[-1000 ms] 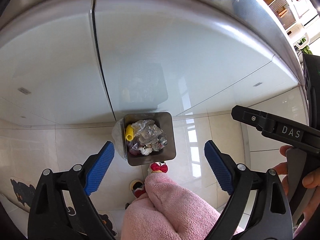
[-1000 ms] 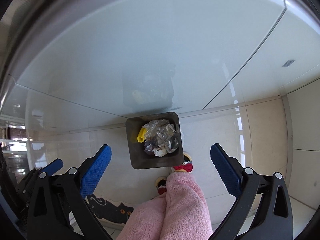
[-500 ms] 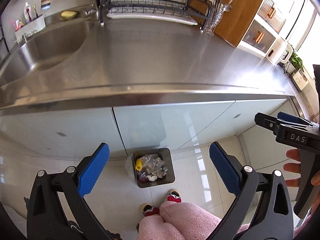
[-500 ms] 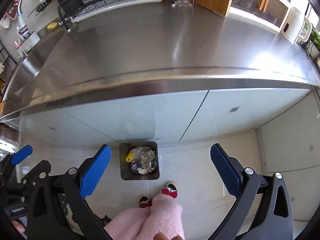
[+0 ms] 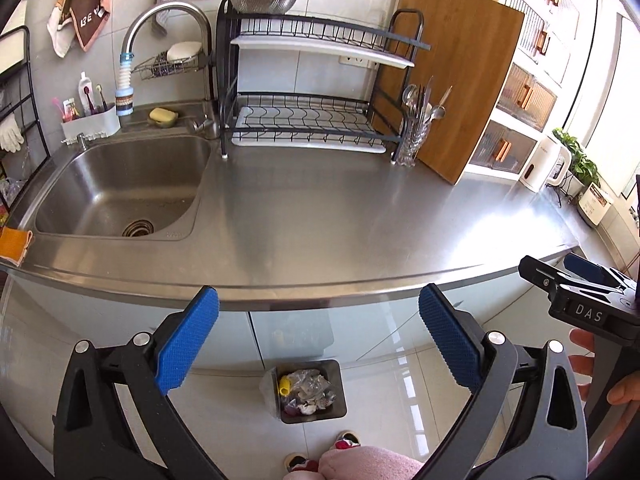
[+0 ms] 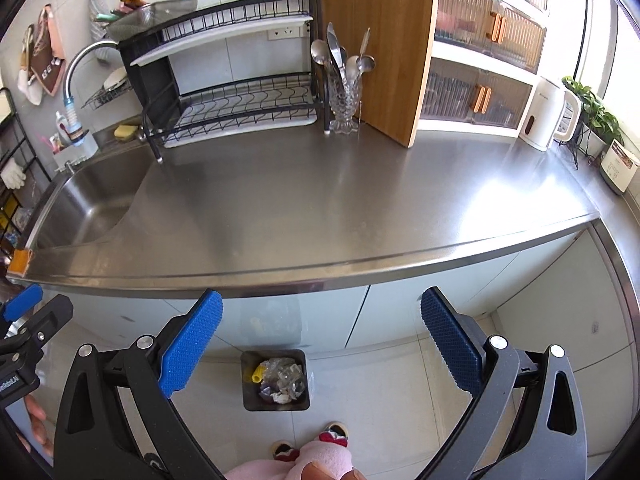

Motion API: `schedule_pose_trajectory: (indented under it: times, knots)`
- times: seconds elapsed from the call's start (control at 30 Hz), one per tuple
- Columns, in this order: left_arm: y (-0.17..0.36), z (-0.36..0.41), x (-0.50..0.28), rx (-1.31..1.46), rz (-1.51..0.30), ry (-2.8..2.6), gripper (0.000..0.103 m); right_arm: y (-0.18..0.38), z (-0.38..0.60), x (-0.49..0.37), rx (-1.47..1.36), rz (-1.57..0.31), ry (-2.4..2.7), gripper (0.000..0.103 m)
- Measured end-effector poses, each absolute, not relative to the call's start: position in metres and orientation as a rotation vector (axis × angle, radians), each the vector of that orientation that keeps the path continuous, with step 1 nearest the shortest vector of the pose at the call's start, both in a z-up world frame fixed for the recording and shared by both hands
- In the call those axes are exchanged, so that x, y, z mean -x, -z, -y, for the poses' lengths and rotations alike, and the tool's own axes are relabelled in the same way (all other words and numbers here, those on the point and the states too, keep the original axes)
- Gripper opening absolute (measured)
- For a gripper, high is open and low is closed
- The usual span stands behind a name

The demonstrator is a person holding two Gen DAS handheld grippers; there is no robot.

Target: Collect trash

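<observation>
Both hand-held grippers are standing with jaws wide apart and gripping nothing: left hand-held gripper (image 5: 318,336), right hand-held gripper (image 6: 322,336). The trash (image 5: 306,394) is lying in the bin (image 5: 338,384) on the floor, below and ahead of both, neither plainly nearer. The counter (image 5: 320,216) is showing no litter; individual items are indistinct.
</observation>
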State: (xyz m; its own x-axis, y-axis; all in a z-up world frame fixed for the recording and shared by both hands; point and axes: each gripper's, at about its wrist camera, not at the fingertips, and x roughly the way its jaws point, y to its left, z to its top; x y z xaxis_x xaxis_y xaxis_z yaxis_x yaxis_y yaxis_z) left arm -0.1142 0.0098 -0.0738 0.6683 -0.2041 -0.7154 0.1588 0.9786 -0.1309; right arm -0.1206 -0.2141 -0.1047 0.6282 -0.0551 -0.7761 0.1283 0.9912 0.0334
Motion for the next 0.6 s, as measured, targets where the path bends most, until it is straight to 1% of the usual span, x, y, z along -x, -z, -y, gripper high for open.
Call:
schedule_pose_trajectory:
  times: [0.17, 0.37, 0.6]
  knots:
    - [0.049, -0.011, 0.115, 0.040, -0.751, 0.170, 0.095, 0.077, 0.212, 0.122, -0.080, -0.827, 0.096, 0.100]
    - [0.032, -0.009, 0.116, 0.045, -0.720, 0.161, 0.095, 0.051, 0.211, 0.128, -0.065, -0.742, 0.108, 0.100]
    - [0.022, -0.001, 0.118, 0.038, -0.698, 0.160, 0.095, 0.038, 0.218, 0.129, -0.078, -0.700, 0.103, 0.100]
